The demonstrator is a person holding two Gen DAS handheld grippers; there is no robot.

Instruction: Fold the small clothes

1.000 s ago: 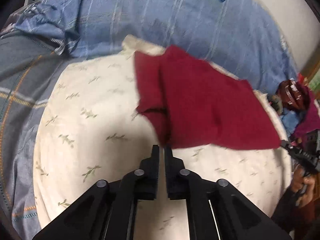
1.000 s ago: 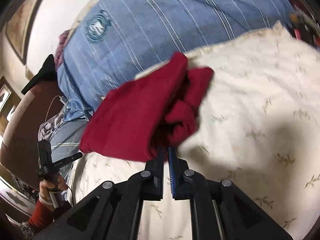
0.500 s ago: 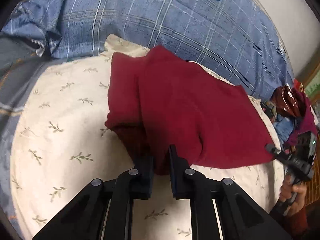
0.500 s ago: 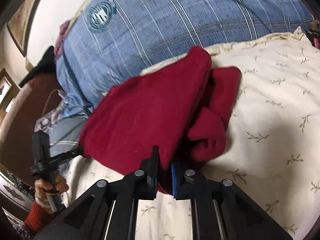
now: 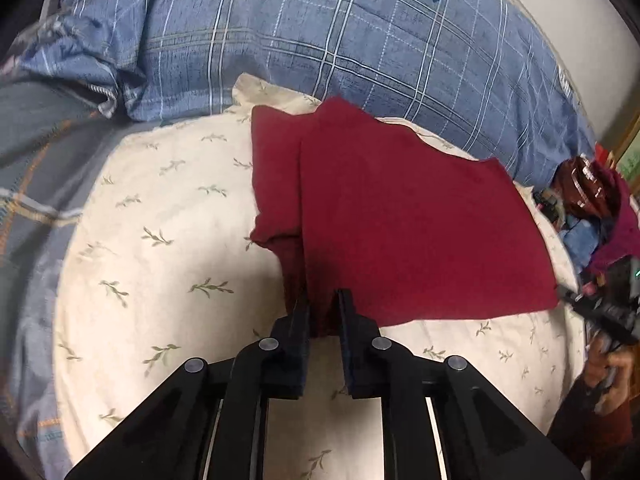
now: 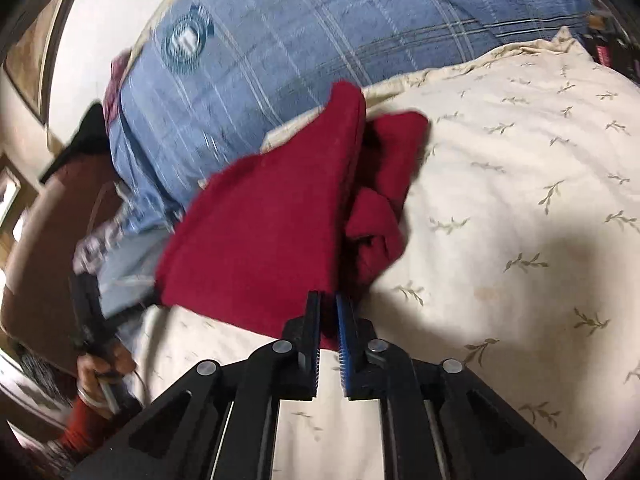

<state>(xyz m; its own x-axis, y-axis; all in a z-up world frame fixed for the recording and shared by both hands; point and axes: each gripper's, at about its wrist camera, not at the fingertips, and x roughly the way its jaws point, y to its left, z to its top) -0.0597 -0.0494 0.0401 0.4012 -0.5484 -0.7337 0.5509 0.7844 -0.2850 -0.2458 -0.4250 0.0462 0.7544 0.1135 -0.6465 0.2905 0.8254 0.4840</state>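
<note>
Left wrist view shows the red cloth point(image 5: 400, 232) lying folded on the cream pillow point(image 5: 168, 248), close to its back edge by the blue plaid bedding point(image 5: 320, 40). Its near corner sits between the jaws of the left gripper point(image 5: 323, 312), which are opening, likely to let go. The right gripper point(image 6: 328, 312) is opening too, with the cloth's near edge between its jaws. Lots of bare pillow stays free along the front and both sides.

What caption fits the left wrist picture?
Left gripper opening at the near edge of a folded dark red cloth on a cream leaf-print pillow.
</note>
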